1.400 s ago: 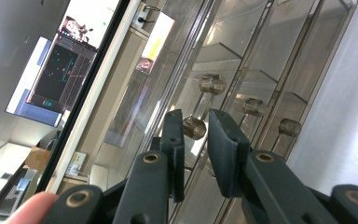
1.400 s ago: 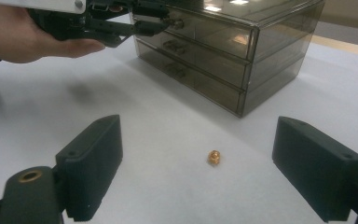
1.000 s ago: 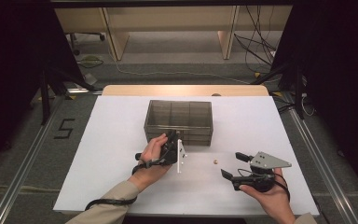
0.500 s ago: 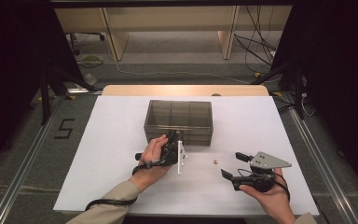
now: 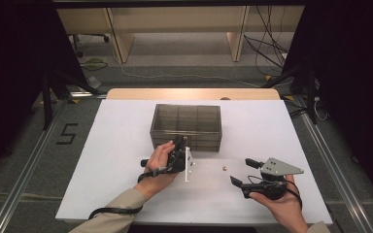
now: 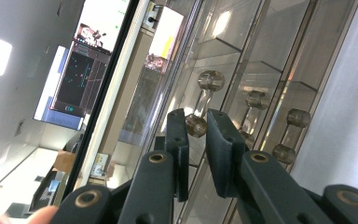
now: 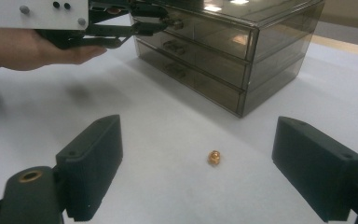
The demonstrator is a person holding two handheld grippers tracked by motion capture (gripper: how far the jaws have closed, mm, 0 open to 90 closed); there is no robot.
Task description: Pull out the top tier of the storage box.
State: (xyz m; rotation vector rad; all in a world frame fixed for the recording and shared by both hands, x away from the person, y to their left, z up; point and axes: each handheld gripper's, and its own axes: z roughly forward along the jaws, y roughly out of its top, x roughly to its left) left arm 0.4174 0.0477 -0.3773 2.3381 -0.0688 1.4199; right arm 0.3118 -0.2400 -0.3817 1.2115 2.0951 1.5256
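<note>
— Writing first: anything readable?

— A "5" (image 5: 67, 134) marked on the floor left of the table (image 5: 121, 145). I can make out no label on the cabinet (image 5: 186, 127). A screen (image 6: 77, 74) shows far off in my left gripper view, its text too small to read.

— Where does the cabinet sit, and how does it lie?

— Mid-table, toward the far edge. It is a smoky clear box with drawers, its long axis across the table, drawer fronts facing me.

— Your left gripper (image 6: 196, 128)?

— Narrow, my jaws pinched on a drawer knob (image 6: 196, 125) at the cabinet's near left face. The knob is a small dumbbell-shaped pull sticking out from the drawer front toward me; more knobs (image 6: 292, 133) stand on the neighbouring drawers.

— And the right gripper (image 5: 242, 173)?

— Wide, nothing between my jaws. It rests on the table at the near right, pointing left across the table toward a nut (image 7: 214, 157).

— That nut?

— Small, brass-coloured, alone on the white top in front of the cabinet, between my two grippers and apart from both. From my right gripper view it lies ahead, between the spread jaws but beyond them.
</note>
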